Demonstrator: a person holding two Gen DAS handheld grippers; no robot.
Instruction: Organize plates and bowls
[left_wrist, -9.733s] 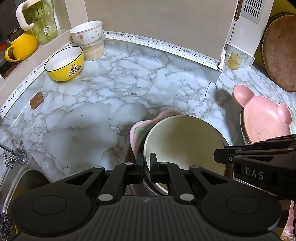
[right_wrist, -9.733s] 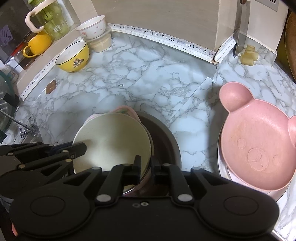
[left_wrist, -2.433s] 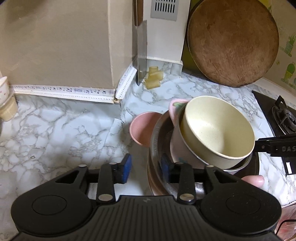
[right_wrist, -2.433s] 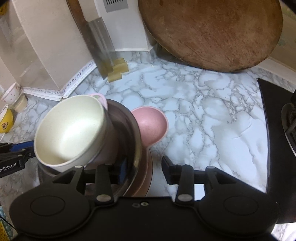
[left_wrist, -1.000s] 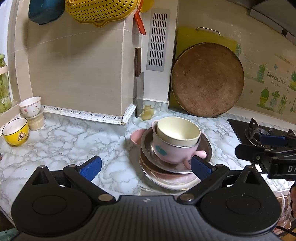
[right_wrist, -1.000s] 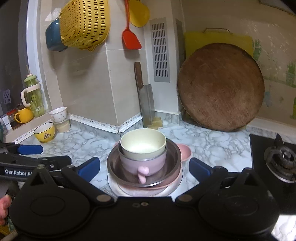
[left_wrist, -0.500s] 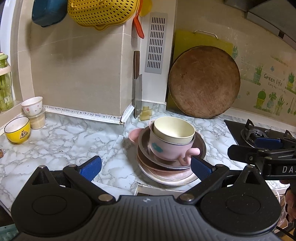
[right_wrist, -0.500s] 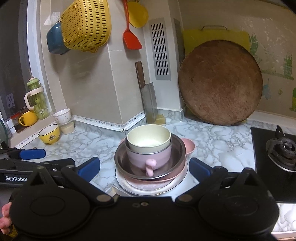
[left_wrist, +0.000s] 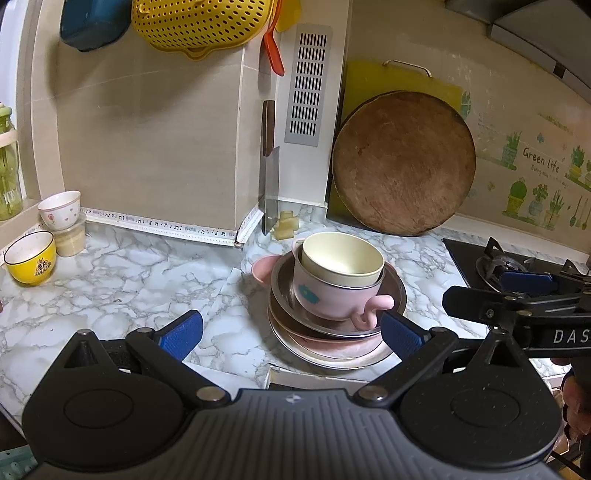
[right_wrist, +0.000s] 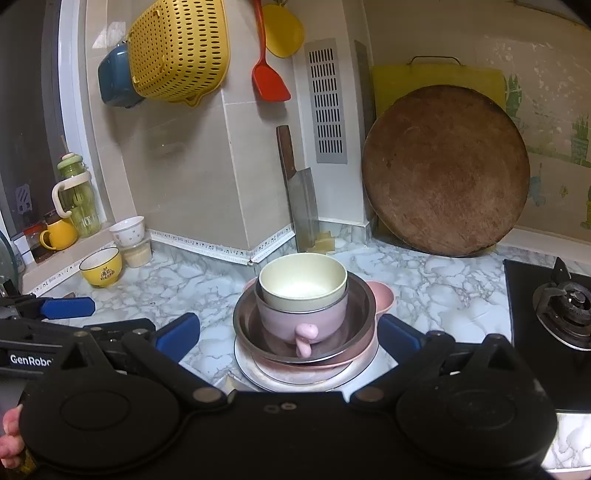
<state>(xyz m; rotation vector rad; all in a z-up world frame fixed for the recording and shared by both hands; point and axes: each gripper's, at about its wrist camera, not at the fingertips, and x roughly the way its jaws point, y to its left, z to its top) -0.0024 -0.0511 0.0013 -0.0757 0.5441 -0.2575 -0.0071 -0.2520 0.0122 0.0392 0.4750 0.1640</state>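
Observation:
A stack of dishes stands on the marble counter: a cream bowl (left_wrist: 341, 256) (right_wrist: 302, 281) sits inside a pink handled bowl (left_wrist: 332, 297) (right_wrist: 295, 323), which rests in a steel bowl (left_wrist: 284, 273) (right_wrist: 360, 314) on a pink bear-shaped plate (left_wrist: 262, 267) (right_wrist: 382, 293) and a white plate (right_wrist: 255, 373). My left gripper (left_wrist: 291, 332) is open, held back from the stack with nothing between its blue pads (left_wrist: 181, 334). In the right wrist view my right gripper (right_wrist: 288, 338) is open too, empty, just short of the stack.
A yellow bowl (left_wrist: 31, 256) (right_wrist: 101, 266) and a white cup on a tub (left_wrist: 61, 210) (right_wrist: 129, 230) stand at the left. A cleaver (right_wrist: 301, 206) and a round wooden board (left_wrist: 404, 162) (right_wrist: 445, 170) lean on the wall. A gas hob (right_wrist: 554, 306) lies right.
Both grippers have let go of the stack, opened wide and pulled back and up. The stack now rests on the counter and looks smaller than a second ago.

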